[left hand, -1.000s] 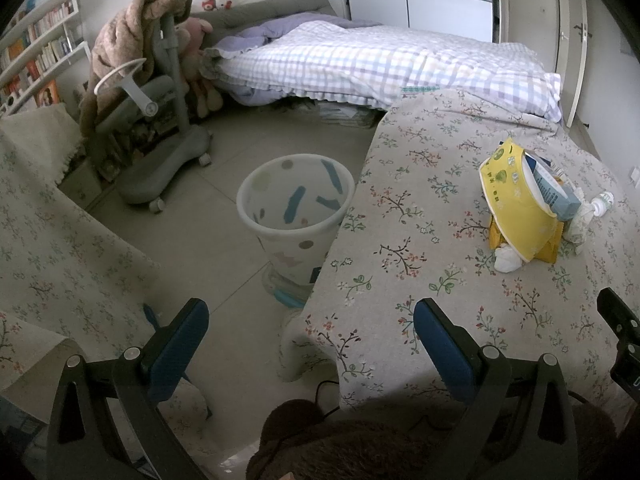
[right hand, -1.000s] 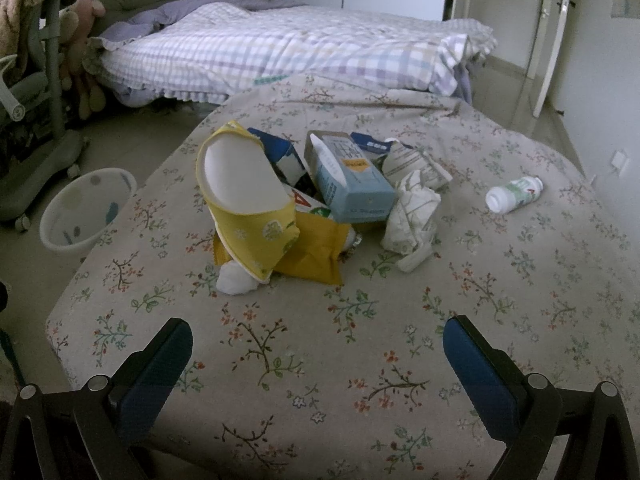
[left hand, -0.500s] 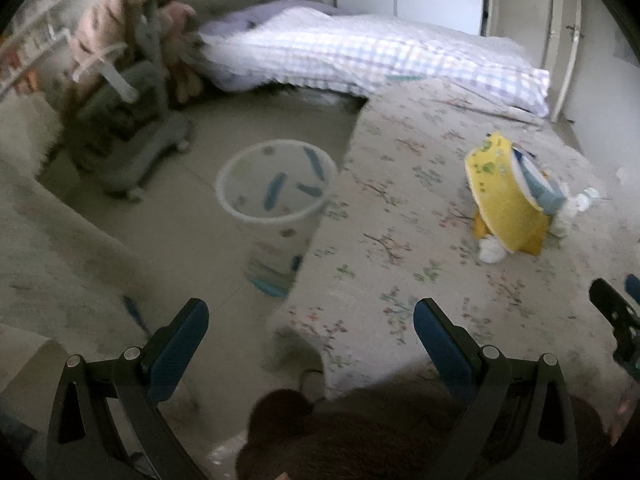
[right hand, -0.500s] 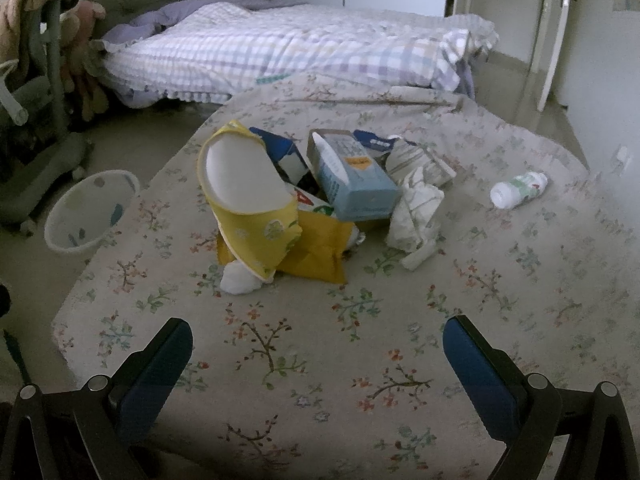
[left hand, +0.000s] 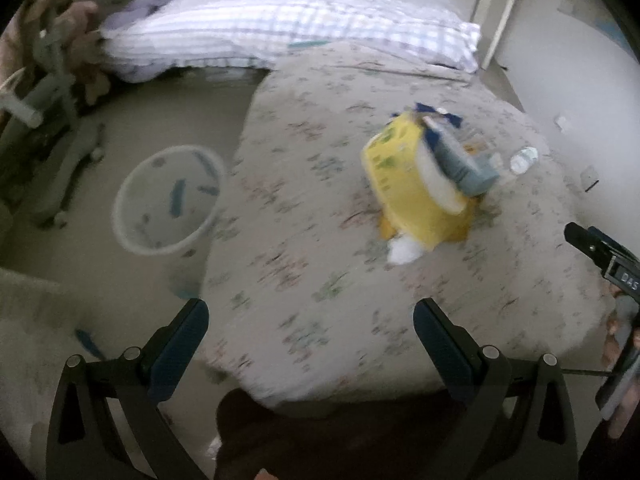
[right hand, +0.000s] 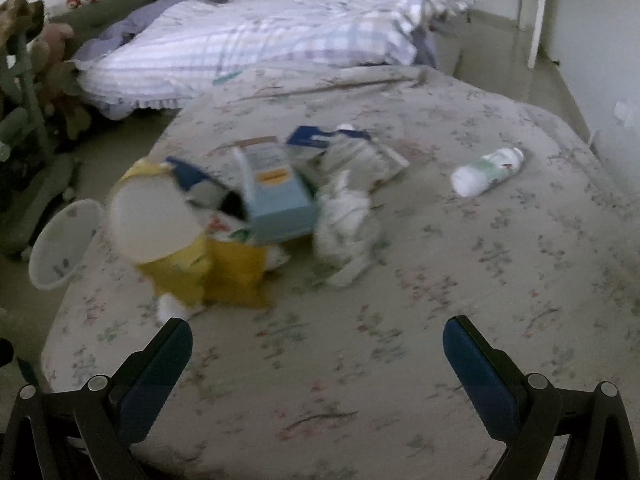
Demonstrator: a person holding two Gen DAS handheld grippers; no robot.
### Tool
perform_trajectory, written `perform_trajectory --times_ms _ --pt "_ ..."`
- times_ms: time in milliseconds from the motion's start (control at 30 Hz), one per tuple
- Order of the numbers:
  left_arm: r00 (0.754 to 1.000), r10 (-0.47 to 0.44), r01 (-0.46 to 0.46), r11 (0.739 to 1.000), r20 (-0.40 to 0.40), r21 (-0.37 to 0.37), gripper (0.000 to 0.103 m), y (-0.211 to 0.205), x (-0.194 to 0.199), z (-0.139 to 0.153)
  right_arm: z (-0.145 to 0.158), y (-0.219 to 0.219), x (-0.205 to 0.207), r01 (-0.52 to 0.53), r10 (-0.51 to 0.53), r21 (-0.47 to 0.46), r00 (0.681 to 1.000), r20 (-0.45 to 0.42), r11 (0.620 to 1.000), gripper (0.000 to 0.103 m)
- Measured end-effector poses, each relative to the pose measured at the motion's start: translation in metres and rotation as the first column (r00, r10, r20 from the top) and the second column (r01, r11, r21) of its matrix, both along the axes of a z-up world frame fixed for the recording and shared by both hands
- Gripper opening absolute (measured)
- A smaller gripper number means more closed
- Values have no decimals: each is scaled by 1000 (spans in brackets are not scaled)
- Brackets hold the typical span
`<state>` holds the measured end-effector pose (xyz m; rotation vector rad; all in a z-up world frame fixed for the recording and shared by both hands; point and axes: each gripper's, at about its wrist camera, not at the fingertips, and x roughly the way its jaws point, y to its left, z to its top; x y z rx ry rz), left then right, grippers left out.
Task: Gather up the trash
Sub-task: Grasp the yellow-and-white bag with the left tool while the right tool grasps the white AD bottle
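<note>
While both grippers' fingers stood apart and empty, the yellow paper bowl [right hand: 160,236] looked light and crushable, best pinched at its rim.

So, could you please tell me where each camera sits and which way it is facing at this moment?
Left wrist: on the left tool, above the table's near left corner, facing the trash pile and the wastebasket on the floor; the right tool shows at the right edge.
Right wrist: on the right tool, facing across the table towards the bed.
Shared: yellow container, blue carton, white bottle, wastebasket.
</note>
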<state>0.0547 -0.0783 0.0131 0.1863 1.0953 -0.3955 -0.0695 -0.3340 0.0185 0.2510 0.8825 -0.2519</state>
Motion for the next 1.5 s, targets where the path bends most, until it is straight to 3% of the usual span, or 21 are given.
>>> perform_trajectory --times_ms 200,367,533,667,867,1067,1133,1200,1400,1500 --pt "997 -62 62 998 -43 -6 102 -57 33 2 2 -67 17 63 -61 38 997 -54 997 103" --pt "990 -80 76 997 -116 -33 87 -95 67 -15 -14 -124 44 133 -119 110 985 -126 985 103" --pt "986 -61 54 997 -157 -51 71 -108 85 -32 -37 -171 74 211 -181 166 967 -177 963 103" --pt "981 -72 58 995 -180 -82 55 -111 88 -38 -62 -209 102 295 -239 303 948 -210 906 98" --pt "979 -93 76 992 -184 -96 50 -110 86 -38 -81 -240 126 409 -352 320 910 -220 855 93" --pt "976 -103 80 989 -193 -121 45 -104 86 -36 -92 -246 137 440 -384 306 895 -229 844 81" --pt "976 -107 82 988 -192 -130 44 -103 85 -35 -92 -247 138 437 -383 296 896 -224 850 73" --pt "975 -112 86 987 -191 -138 43 -102 83 -34 -92 -247 138 435 -380 292 897 -226 852 56" --pt "977 -112 81 982 -184 -168 35 -94 80 -25 -91 -245 130 433 -376 285 897 -232 855 41" --pt "977 -119 84 977 -179 -194 31 -89 77 -20 -85 -241 126 421 -363 285 902 -234 861 41"
